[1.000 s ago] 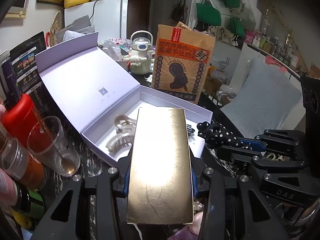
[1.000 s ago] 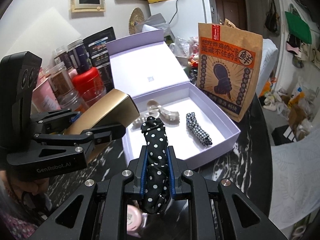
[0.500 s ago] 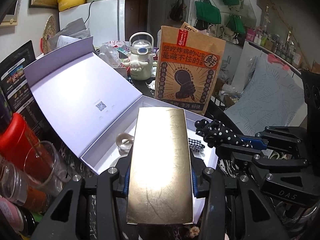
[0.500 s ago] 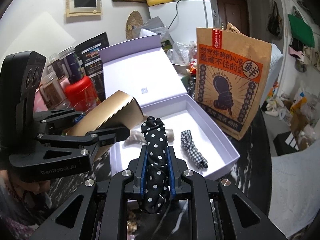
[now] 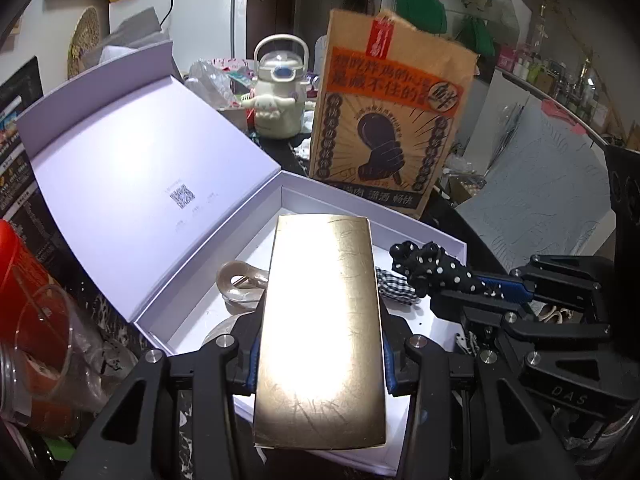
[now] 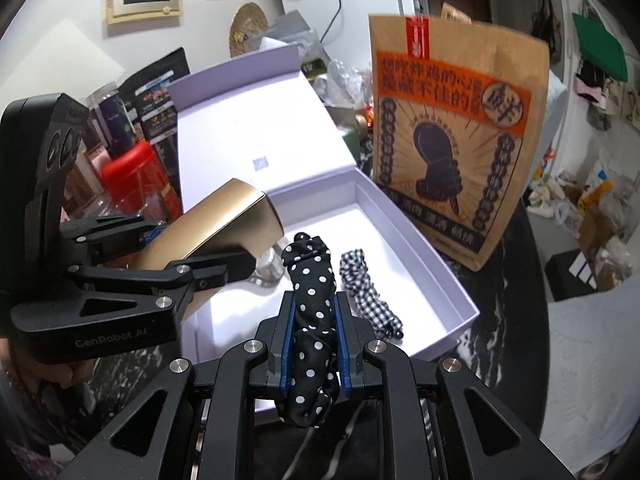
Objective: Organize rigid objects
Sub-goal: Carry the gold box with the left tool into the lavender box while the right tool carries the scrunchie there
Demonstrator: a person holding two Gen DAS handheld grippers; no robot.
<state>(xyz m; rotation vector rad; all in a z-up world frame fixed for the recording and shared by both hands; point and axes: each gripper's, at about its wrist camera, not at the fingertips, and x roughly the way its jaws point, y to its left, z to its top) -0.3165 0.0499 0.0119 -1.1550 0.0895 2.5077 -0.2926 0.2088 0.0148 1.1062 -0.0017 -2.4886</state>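
My left gripper [image 5: 320, 360] is shut on a flat gold box [image 5: 322, 320] and holds it over the near end of an open pale purple gift box [image 5: 360, 204]. In the right wrist view the gold box [image 6: 224, 220] shows at the left, above the gift box [image 6: 452, 280]. My right gripper [image 6: 312, 312] is shut on a black polka-dot scrunchie [image 6: 312, 292], also over the box; it shows in the left wrist view [image 5: 436, 268]. Inside lie a checked scrunchie [image 6: 368, 296] and clear hair clips [image 5: 236, 280], partly hidden.
The box lid [image 5: 132, 184] stands open to the left. A brown paper bag [image 5: 392, 128] stands just behind the box, a white kettle toy [image 5: 280, 92] further back. Red-lidded jars [image 5: 24, 280] and a clear cup [image 5: 44, 344] crowd the left. The tabletop [image 6: 512, 280] is dark marble.
Both grippers have moved forward over the gift box with their loads still held. The box and paper bag look nearer now.
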